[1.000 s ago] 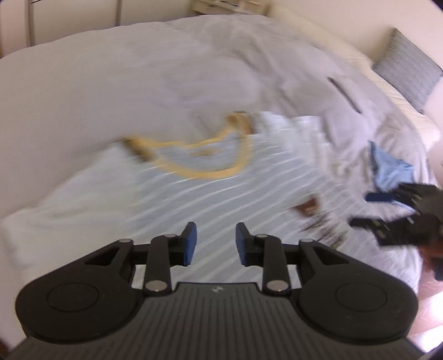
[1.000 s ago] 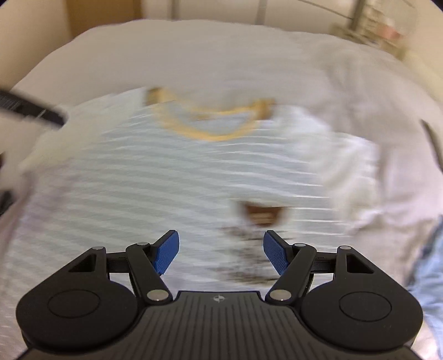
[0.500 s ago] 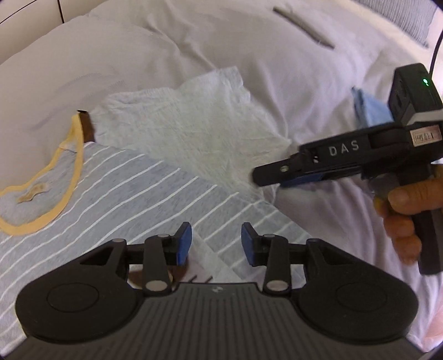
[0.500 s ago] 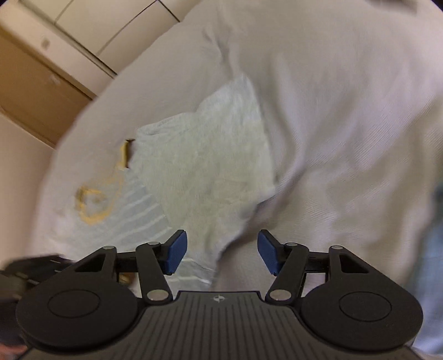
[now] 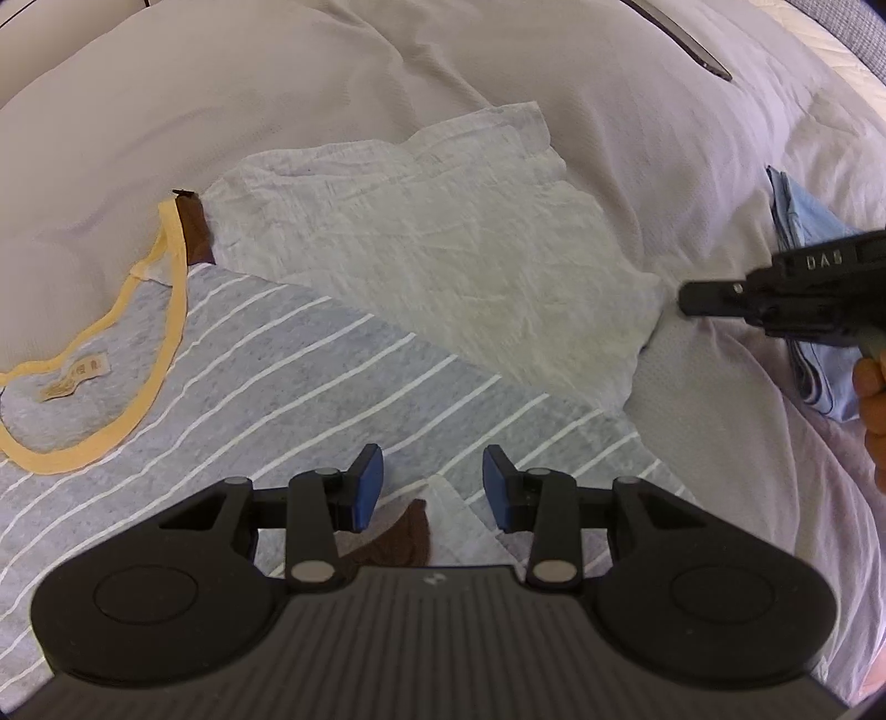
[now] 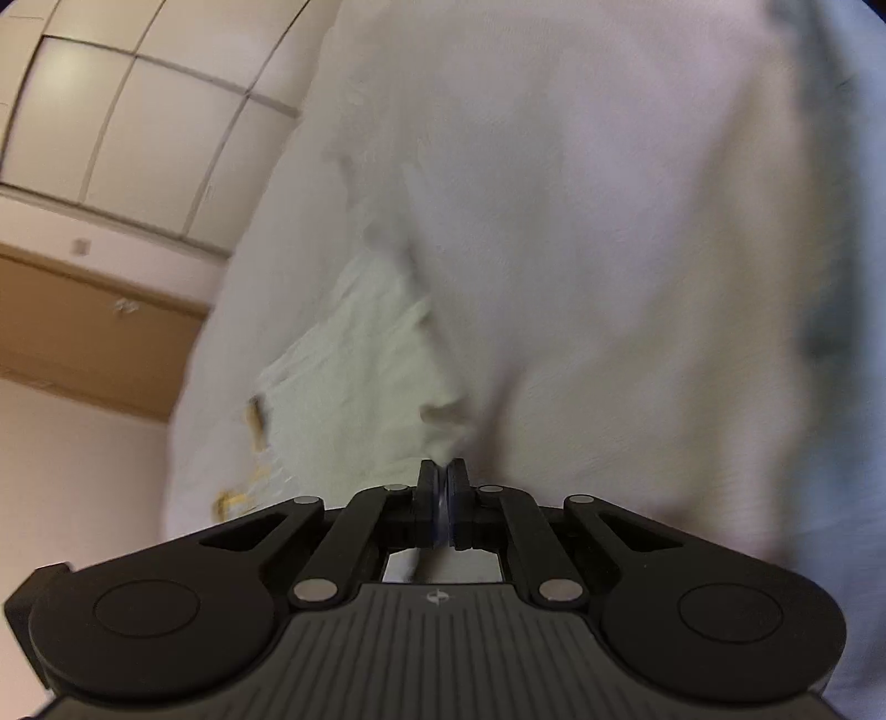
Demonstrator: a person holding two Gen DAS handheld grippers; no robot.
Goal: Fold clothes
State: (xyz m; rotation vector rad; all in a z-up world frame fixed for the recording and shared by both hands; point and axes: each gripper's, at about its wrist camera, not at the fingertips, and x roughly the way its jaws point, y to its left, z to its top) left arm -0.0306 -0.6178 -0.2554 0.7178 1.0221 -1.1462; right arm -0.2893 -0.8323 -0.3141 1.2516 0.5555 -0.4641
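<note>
A grey T-shirt (image 5: 288, 354) with thin white stripes and a yellow collar (image 5: 166, 310) lies flat on the bed. Its white sleeve (image 5: 443, 249) spreads out to the right. My left gripper (image 5: 432, 482) hovers open over the striped body near the sleeve seam, with nothing between its pads. In the right wrist view my right gripper (image 6: 442, 471) is closing, and its pads pinch the outer corner of the sleeve (image 6: 354, 387). The left wrist view shows that gripper (image 5: 686, 299) at the sleeve's right edge, held by a hand (image 5: 872, 387).
A pale duvet (image 5: 277, 83) covers the bed under the shirt. A folded light-blue cloth (image 5: 803, 221) lies behind the right gripper. A dark slim object (image 5: 692, 50) rests further back. Cupboard doors (image 6: 111, 111) and a wooden panel (image 6: 83, 332) stand beyond the bed's edge.
Both grippers swept right from the collar and chest to the sleeve side and dropped lower. The right gripper rolled, reached the sleeve's corner and went from wide open to pinching it.
</note>
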